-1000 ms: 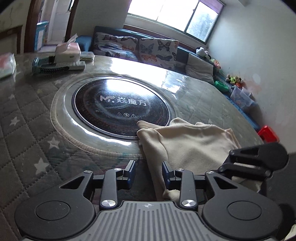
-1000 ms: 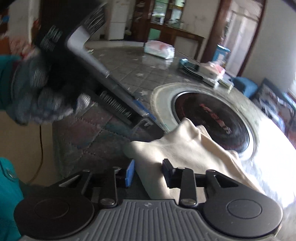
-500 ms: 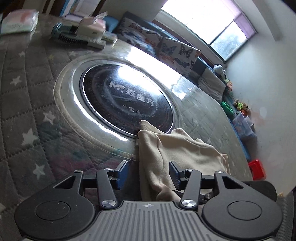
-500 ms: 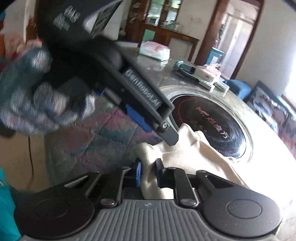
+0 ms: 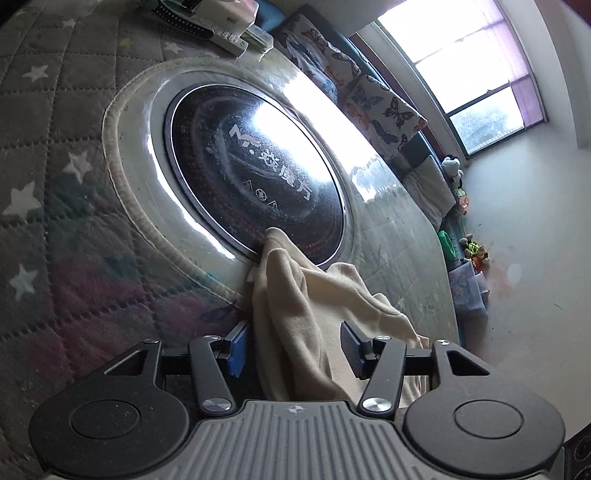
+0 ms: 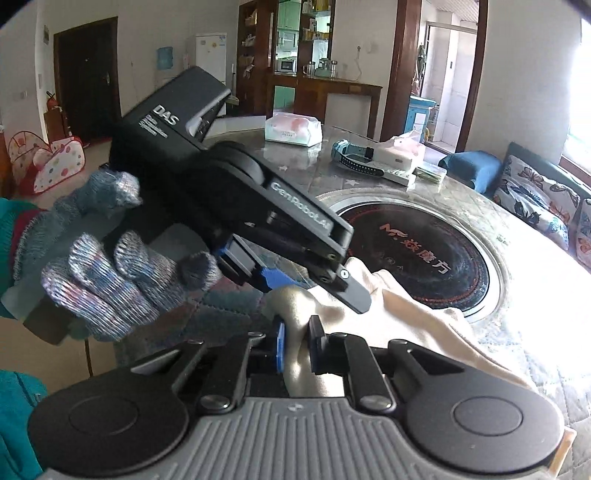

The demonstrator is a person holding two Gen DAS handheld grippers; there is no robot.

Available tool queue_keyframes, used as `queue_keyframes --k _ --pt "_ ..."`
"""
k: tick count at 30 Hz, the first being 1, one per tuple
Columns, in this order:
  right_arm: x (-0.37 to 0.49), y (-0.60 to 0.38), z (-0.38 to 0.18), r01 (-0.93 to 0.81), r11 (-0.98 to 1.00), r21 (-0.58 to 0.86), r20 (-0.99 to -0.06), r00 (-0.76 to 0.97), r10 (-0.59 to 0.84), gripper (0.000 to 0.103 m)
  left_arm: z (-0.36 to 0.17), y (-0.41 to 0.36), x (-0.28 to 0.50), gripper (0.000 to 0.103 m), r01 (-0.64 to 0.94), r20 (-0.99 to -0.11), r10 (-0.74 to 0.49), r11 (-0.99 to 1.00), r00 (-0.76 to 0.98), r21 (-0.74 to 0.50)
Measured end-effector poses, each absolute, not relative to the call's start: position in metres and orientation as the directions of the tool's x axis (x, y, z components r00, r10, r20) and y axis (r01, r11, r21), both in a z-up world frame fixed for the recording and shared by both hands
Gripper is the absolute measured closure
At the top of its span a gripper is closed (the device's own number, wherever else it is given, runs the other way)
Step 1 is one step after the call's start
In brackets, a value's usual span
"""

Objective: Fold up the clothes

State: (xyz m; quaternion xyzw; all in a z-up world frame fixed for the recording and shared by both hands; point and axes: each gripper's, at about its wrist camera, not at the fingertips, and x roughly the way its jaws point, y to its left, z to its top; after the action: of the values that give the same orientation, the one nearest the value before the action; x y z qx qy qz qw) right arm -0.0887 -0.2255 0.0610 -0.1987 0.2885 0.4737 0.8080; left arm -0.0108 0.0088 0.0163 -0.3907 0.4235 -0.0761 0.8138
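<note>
The cream garment (image 6: 417, 317) lies bunched on the desk (image 5: 74, 258), one corner on the black cooktop (image 5: 255, 173). Our right claw (image 6: 296, 345) has just clamped its edge; our left claw (image 5: 293, 343) has widened, straddling the cloth ungripped. We judge the lift next.

Free room and obstacles. The right gripper (image 6: 296, 345) is clamped on a fold of the cream garment (image 6: 406, 325). The left gripper (image 6: 314, 284), gripped by a gloved hand (image 6: 110, 280), fills the left centre of the right wrist frame just above it and blocks that side. In the left wrist frame, the left gripper's spread fingers (image 5: 236, 347) straddle cloth. The quilted table cover (image 5: 55, 229) at left lies bare; a brush (image 5: 184, 20) and boxes crowd the upper edge.
</note>
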Motion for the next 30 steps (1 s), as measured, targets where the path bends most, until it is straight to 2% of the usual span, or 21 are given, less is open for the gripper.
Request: queue_keyframes --k 2,3,4,5,6,7,13,17,22,28,30 --pt "-0.091 -0.227 0.062 -0.883 0.467 -0.044 -0.652 0.379 0.657 0.092 0.015 0.009 -0.01 0.049 -0.21 -0.622 -0.469 0.667 0.627 -0.715" --pt "-0.092 -0.228 0.062 -0.885 0.463 -0.04 -0.65 0.376 0.661 0.092 0.014 0.009 -0.009 0.054 -0.212 -0.619 -0.476 0.66 0.625 -0.721" --pt "-0.093 -0.229 0.063 -0.887 0.461 -0.037 -0.648 0.373 0.665 0.092 0.012 0.009 -0.009 0.066 -0.218 -0.621 -0.482 0.654 0.618 -0.724" --pt "-0.094 -0.229 0.063 -0.887 0.46 -0.031 -0.645 0.369 0.669 0.092 0.01 0.008 -0.008 0.071 -0.224 -0.623 -0.488 0.648 0.612 -0.728" --pt "-0.095 -0.23 0.063 -0.888 0.459 -0.025 -0.643 0.365 0.673 0.092 0.007 0.008 -0.007 0.081 -0.233 -0.624 -0.491 0.642 0.608 -0.731" --pt "-0.096 -0.231 0.062 -0.889 0.458 -0.023 -0.642 0.364 0.675 0.092 0.005 0.009 -0.007 0.082 -0.232 -0.62 -0.496 0.636 0.608 -0.736" --pt "-0.094 -0.243 0.061 -0.874 0.485 0.017 -0.653 0.358 0.667 0.089 0.006 0.008 -0.005 0.084 -0.212 -0.625 -0.485 0.66 0.612 -0.72" --pt "-0.089 -0.271 0.067 -0.824 0.565 0.043 -0.643 0.41 0.647 0.078 0.01 0.007 -0.004 0.084 -0.197 -0.632 -0.477 0.681 0.611 -0.705" --pt "-0.074 -0.312 0.068 -0.707 0.707 0.015 -0.646 0.533 0.546 0.076 0.011 0.006 -0.003 0.084 -0.19 -0.641 -0.469 0.697 0.608 -0.691" --pt "-0.035 -0.371 0.055 -0.481 0.877 0.012 -0.659 0.656 0.368 0.073 0.013 0.003 -0.002 0.083 -0.178 -0.653 -0.451 0.724 0.609 -0.667" --pt "-0.025 -0.384 0.049 -0.432 0.901 0.034 -0.665 0.663 0.343 0.066 0.013 0.002 0.0 0.083 -0.177 -0.66 -0.444 0.733 0.606 -0.657"
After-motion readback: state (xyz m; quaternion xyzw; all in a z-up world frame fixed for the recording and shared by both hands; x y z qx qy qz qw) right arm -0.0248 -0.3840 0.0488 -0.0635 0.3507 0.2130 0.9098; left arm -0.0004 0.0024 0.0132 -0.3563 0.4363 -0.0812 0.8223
